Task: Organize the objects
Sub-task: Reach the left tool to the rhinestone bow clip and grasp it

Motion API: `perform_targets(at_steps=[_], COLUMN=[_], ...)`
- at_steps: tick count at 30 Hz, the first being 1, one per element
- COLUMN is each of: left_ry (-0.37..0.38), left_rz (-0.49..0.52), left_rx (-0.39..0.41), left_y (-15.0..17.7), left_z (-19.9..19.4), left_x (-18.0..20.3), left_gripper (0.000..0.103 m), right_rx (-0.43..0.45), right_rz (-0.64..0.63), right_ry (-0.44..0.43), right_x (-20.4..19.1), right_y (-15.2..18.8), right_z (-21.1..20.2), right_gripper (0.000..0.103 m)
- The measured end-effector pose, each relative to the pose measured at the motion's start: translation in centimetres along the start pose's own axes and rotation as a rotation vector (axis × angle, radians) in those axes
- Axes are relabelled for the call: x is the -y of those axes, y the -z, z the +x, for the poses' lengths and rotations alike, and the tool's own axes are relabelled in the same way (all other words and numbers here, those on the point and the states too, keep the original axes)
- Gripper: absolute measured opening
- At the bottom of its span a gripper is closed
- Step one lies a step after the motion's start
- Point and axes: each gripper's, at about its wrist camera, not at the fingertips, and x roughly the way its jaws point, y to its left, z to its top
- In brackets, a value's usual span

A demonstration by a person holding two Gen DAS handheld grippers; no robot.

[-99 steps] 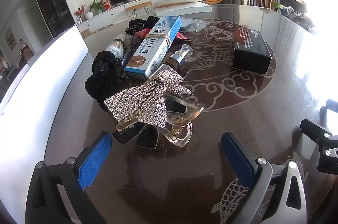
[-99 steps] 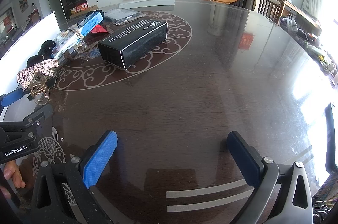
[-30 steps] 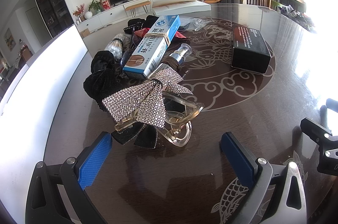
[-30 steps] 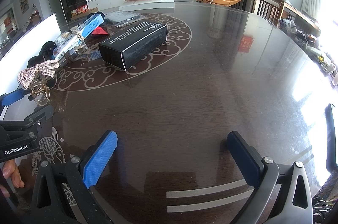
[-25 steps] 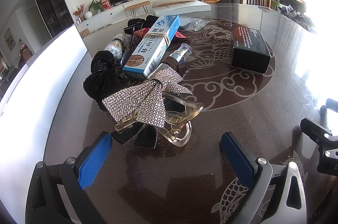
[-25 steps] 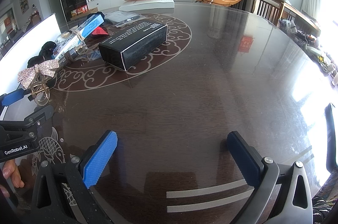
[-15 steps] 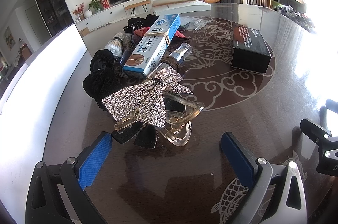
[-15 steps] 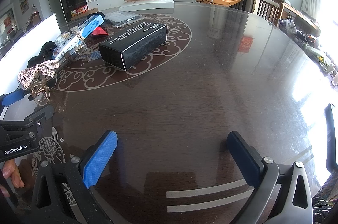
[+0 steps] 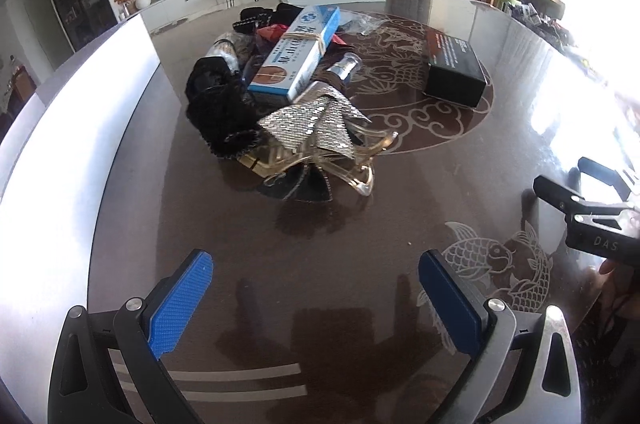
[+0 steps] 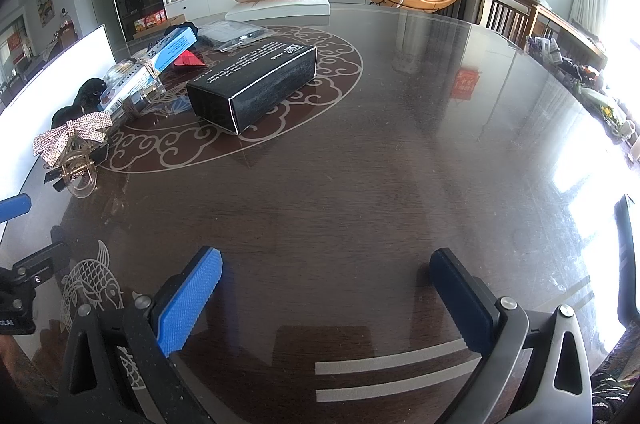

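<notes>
A sparkly bow hair clip [image 9: 320, 140] lies on the dark table [image 9: 360, 244], at the near end of a pile with a blue box [image 9: 298, 54]. A black box [image 9: 454, 70] sits far right. The left gripper [image 9: 316, 288] and right gripper [image 10: 326, 284] hover wide open, empty.

A dark round table [image 10: 400, 184] bears a black box [image 10: 256, 86] and a clutter pile [image 9: 280, 96].

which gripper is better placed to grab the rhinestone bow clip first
Left. The left gripper is open and faces the rhinestone bow clip head-on; the right gripper points at bare table.
</notes>
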Motion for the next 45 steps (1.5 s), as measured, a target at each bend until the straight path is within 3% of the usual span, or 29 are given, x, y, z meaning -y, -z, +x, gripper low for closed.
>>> perform_targets(at_steps=[4,7,10,14,15,17,20,21,25,28,34,40,45], left_ry=[0.026,0.056,0.082,0.046,0.073,0.210,0.336,0.348,0.266,0.250,0.179,0.159,0.152], left_rz=[-0.104,-0.123,-0.023,0.153,0.164,0.179,0.240,0.248,0.218,0.166,0.219,0.174,0.163], left_rx=[-0.007,0.054,0.137,0.088,0.062,0.016,0.031,0.033,0.043,0.019,-0.026,-0.100,-0.089], left_y=[-1.6,-3.8,-6.1,-7.9,-7.9,-7.4,-5.7,-5.2,-4.4,-5.0,-5.7,-5.5,-5.6], left_z=[-0.7,-2.2,-3.3,-0.2,0.5,0.9,-0.7,-1.2,-1.6,-0.7,2.7,5.3,5.5], left_x=[-2.6,-3.2,-1.5,2.2,2.7,3.7,5.3,5.5,4.8,4.2,6.0,5.9,5.9], left_gripper=[0.103,0.103,0.103,0.103,0.103,0.103,0.103,0.103,0.103,0.103,0.103,0.103,0.103], right_rx=[0.001,0.003,0.005,0.006,0.006,0.007,0.008,0.009,0.008,0.009,0.010,0.011,0.005], right_rz=[0.000,0.000,0.001,0.001,0.001,0.001,0.000,0.000,-0.001,0.000,-0.001,-0.002,-0.003], right_ry=[0.000,0.000,0.002,0.002,0.003,0.003,0.001,0.001,0.001,0.001,0.001,-0.001,-0.001], right_x=[0.0,0.0,0.1,0.0,0.0,0.1,0.1,0.2,0.1,0.1,0.1,0.1,0.0], right_y=[0.0,-0.1,-0.1,-0.1,-0.1,0.0,0.1,0.2,0.1,0.1,0.1,0.1,0.2], right_z=[0.0,0.1,0.1,0.1,0.1,0.0,0.0,-0.1,0.0,0.0,0.0,0.0,0.1], right_gripper=[0.103,0.103,0.103,0.103,0.103,0.103,0.103,0.103,0.103,0.103,0.103,0.103,0.103])
